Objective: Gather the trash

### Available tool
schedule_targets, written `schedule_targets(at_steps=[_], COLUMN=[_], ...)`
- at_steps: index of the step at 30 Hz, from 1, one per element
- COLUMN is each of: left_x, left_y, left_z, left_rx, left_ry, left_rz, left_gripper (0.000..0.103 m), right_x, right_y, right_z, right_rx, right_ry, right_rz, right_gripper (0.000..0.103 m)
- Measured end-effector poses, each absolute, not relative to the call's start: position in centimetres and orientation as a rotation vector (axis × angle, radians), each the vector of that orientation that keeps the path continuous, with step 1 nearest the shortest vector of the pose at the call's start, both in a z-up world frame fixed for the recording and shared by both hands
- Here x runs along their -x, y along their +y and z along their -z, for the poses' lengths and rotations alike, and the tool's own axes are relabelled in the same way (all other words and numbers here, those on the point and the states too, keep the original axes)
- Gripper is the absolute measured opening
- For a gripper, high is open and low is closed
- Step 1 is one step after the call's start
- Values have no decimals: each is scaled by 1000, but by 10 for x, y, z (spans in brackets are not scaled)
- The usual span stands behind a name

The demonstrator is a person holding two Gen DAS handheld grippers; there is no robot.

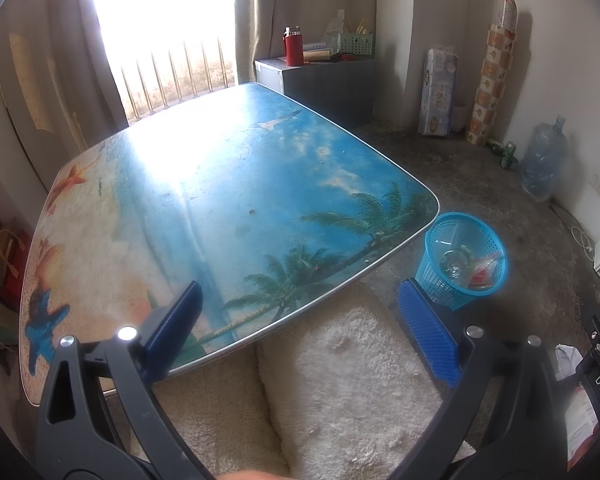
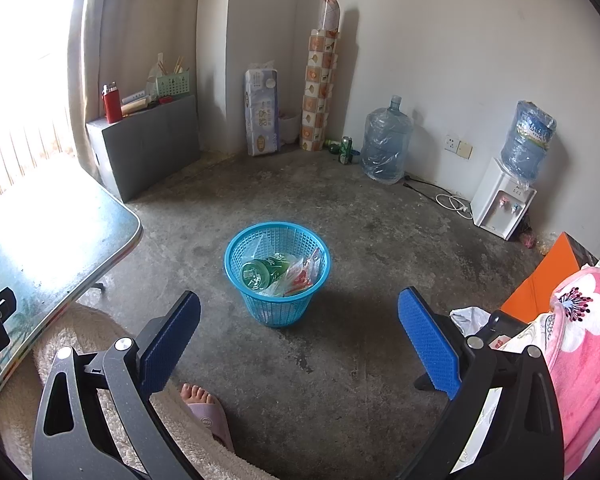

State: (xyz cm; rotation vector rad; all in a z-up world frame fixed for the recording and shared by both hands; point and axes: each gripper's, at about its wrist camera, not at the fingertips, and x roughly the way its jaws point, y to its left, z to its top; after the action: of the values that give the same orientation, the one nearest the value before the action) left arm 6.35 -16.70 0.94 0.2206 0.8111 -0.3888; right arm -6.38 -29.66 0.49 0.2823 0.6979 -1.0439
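Note:
A blue mesh waste basket (image 2: 277,274) stands on the concrete floor, holding a green can (image 2: 262,270), a clear cup (image 1: 454,262) and red-and-clear wrappers (image 2: 304,276). In the left wrist view the basket (image 1: 460,258) sits just past the table's right corner. My left gripper (image 1: 300,320) hovers open over the near edge of the table (image 1: 228,184), with nothing between its blue pads. My right gripper (image 2: 300,328) is open too, held above the floor a little short of the basket, and holds nothing.
A person's fleece-covered legs (image 1: 340,380) and a slippered foot (image 2: 204,404) are below the grippers. A pink blanket (image 2: 584,360) and orange board (image 2: 540,280) lie at right. Water jugs (image 2: 386,144), a dispenser (image 2: 500,204), green cans (image 2: 345,149) and a grey box (image 2: 148,140) line the walls.

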Motion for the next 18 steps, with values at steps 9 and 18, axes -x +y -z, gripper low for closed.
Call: schedule_targets(at_steps=[9,18], left_x=[-64,-64], left_y=[-167,-166], left_z=[-9,-9], left_rx=[-221,-220], left_ry=[812,813], left_rz=[389,388], left_gripper=[94,94], right_x=[64,65], right_y=[-296,-296], right_z=[-5,-6], right_rx=[-282,-284], right_ry=[699,697], right_rz=[1044,1045], right_gripper=[96,96])
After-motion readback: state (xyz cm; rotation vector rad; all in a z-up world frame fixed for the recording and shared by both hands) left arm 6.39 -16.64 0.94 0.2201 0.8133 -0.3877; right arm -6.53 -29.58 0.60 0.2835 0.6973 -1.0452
